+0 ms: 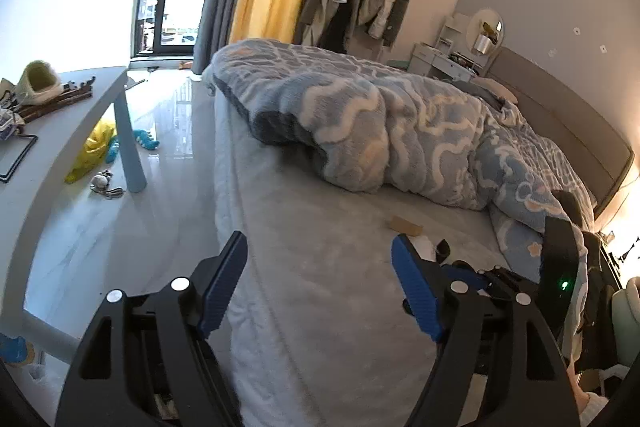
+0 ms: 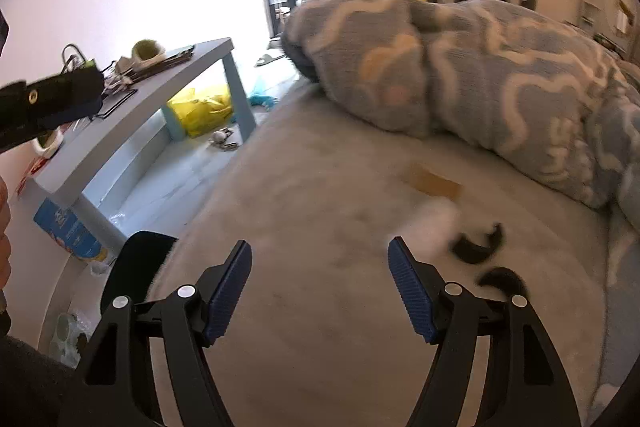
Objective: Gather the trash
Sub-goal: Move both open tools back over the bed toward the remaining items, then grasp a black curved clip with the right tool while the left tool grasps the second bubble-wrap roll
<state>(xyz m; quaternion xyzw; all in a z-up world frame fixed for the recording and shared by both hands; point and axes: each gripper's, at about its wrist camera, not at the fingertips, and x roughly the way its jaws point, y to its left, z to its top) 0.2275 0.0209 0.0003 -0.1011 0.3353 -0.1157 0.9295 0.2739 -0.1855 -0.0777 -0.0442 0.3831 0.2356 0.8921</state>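
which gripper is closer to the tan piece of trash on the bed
Right, narrowly. The right gripper has the tan scrap just ahead, slightly right. From the left gripper the scrap also lies ahead-right. Both have open jaws.

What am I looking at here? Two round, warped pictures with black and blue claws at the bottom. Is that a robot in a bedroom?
There is no robot. A person carries a two-finger gripper in each hand, and a wide-angle camera on each one looks out along its fingers, which is why the pictures bulge. One picture comes from the left gripper, the other from the right gripper. Both stand open and hold nothing. They point at a bed with a blue patterned blanket bunched up on it. On the sheet lie a flat tan piece, something white and dark scraps, probably the trash to be collected. Beside the bed stands a light blue table with a yellow bag on the floor under it.
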